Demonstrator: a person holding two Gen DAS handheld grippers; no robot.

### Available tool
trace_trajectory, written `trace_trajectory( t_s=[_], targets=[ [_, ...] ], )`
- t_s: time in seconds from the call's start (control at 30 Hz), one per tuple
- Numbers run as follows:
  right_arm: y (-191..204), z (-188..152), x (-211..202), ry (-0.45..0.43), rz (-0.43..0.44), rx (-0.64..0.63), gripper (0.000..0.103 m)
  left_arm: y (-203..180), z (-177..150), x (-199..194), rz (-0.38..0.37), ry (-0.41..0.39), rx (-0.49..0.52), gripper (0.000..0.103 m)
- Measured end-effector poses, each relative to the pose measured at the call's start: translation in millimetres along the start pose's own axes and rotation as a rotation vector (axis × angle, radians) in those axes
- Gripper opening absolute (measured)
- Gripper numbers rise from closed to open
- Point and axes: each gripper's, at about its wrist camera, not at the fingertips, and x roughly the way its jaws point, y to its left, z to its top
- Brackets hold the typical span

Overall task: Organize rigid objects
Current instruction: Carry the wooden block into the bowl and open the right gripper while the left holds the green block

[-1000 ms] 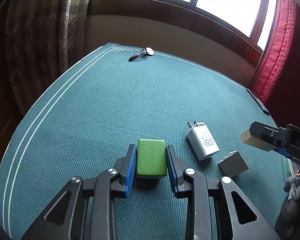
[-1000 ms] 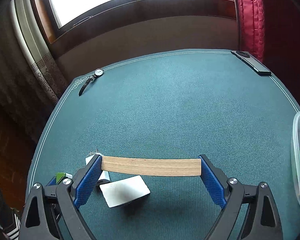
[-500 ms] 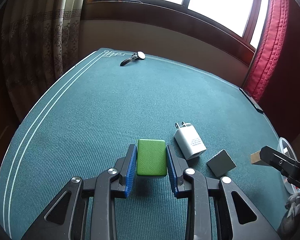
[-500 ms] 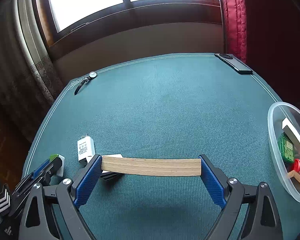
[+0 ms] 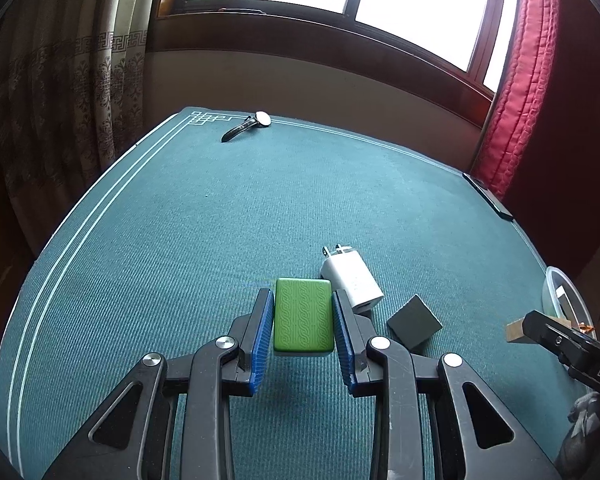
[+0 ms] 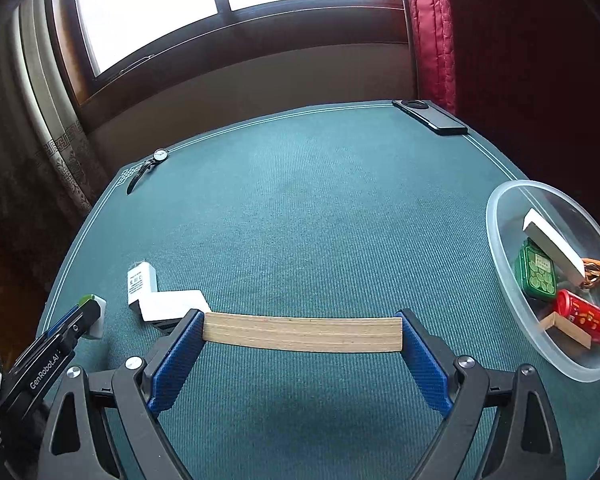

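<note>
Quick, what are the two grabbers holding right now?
Left gripper: closed on the green block.
Right gripper: closed on the wooden strip, gripped by its ends.

Green-felt table (image 6: pixel 320 220). On it: charger (image 5: pixel 352 276) and grey block (image 5: pixel 414 326) just right of left fingers (image 5: pixel 260 328); watch (image 5: pixel 246 125) far ahead; clear bowl (image 6: pixel 500 232) right of right fingers (image 6: pixel 420 356); phone (image 6: pixel 430 117) beyond.
</note>
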Motion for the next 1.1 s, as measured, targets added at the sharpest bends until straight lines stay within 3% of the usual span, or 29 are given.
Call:
trace_trajectory(
  t_s=[1.1],
  targets=[
    [-71.9, -7.5, -29.3, -0.064, -0.109, 0.105, 0.096, -47.0, -19.4, -7.1, -0.058, 0.025, 0.091, 0.031]
  ],
)
